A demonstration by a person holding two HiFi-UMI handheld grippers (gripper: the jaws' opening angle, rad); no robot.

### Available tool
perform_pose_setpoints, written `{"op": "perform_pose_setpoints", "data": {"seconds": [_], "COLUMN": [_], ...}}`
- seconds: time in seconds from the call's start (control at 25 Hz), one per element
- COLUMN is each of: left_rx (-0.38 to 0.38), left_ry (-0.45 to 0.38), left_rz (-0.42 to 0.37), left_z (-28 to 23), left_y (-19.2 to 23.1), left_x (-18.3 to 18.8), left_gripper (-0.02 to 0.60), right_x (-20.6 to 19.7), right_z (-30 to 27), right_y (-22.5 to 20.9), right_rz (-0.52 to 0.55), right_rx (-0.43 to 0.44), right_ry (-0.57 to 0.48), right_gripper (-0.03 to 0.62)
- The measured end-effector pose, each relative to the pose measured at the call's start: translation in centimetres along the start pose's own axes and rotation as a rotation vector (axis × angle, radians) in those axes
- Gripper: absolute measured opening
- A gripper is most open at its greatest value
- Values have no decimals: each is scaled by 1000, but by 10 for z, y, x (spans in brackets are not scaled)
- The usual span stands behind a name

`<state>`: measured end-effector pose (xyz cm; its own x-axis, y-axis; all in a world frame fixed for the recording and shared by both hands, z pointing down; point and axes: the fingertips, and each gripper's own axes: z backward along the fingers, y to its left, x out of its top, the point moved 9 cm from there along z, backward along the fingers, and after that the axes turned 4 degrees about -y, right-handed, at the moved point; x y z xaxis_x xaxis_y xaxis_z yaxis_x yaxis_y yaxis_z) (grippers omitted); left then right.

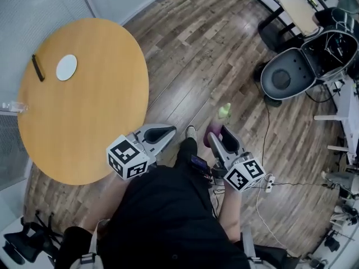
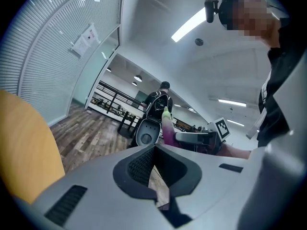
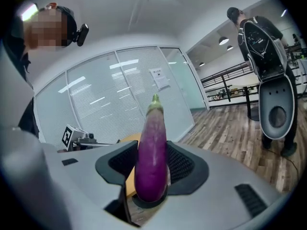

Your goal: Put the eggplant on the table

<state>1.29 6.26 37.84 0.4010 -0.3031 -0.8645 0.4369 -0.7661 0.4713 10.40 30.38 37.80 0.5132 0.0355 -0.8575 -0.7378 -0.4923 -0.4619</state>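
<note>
The eggplant [image 3: 152, 157] is off the tabletop [image 1: 84, 122], clamped upright between the jaws of the right gripper [image 1: 217, 136]. Its purple body sits between the pads, and its long axis runs out along the jaws to the green stem at the far tip. The jaws stand wide, pressed on its sides. The round tabletop lies well to the left over the floor, so the eggplant has to travel leftward. The left gripper [image 1: 162, 133] is nearer the tabletop, its jaws closed on nothing.
</note>
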Motion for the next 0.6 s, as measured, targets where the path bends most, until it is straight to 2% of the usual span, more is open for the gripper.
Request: {"op": "perform_pose_setpoints", "data": {"seconds": [0.24,0.36,0.48,0.6], "left_rx": [78,126,205,316], "left_ry": [-38,-42,-73,-125], "left_rz": [19,1,17,54], "left_z": [-79,-115,-136,-146], "left_y": [-7,-14,-21,-26], "left_x": [21,28,29,27], "left_gripper": [11,11,11,10], "right_x": [49,71,84,91], "right_z": [-29,-40,-49,-67], "right_y": [-81,-117,-144,-163], "right_rz": [19,34,37,45], "right_rx": [134,199,272,376], "right_ry": [51,78,128,203], "right_gripper": [192,192,192,192]}}
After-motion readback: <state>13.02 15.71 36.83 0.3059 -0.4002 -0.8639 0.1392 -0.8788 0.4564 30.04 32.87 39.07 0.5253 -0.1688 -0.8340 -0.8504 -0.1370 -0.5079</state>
